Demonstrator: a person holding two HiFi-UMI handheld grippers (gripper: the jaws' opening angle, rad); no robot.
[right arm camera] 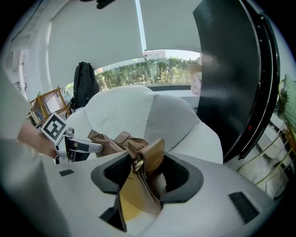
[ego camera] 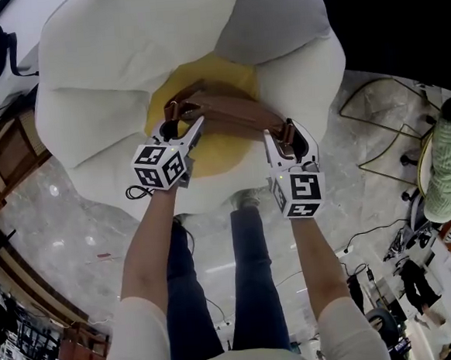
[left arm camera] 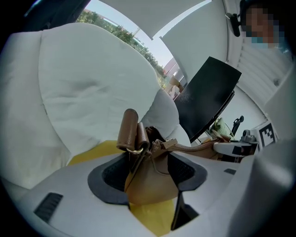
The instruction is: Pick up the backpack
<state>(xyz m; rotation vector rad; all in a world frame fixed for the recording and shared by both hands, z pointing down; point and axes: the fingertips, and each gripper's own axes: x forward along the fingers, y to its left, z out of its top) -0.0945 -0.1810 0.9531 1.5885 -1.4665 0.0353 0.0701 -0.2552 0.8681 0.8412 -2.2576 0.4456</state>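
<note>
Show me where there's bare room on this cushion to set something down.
Free: the far white lobes of the cushion, beyond the bag, and the lobe to its left. A thin strip of the yellow centre lies bare on the near side, between the claws. Crowded: mid-centre, where the left claw and right claw straddle the bag's ends.

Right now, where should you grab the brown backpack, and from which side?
Grab the brown backpack by its two short ends: left hand-held gripper on one, right hand-held gripper on the other, slanting down from the person's side. It lies crosswise on the cushion's yellow centre, and each end sticks up narrow by its strap ring.
</note>
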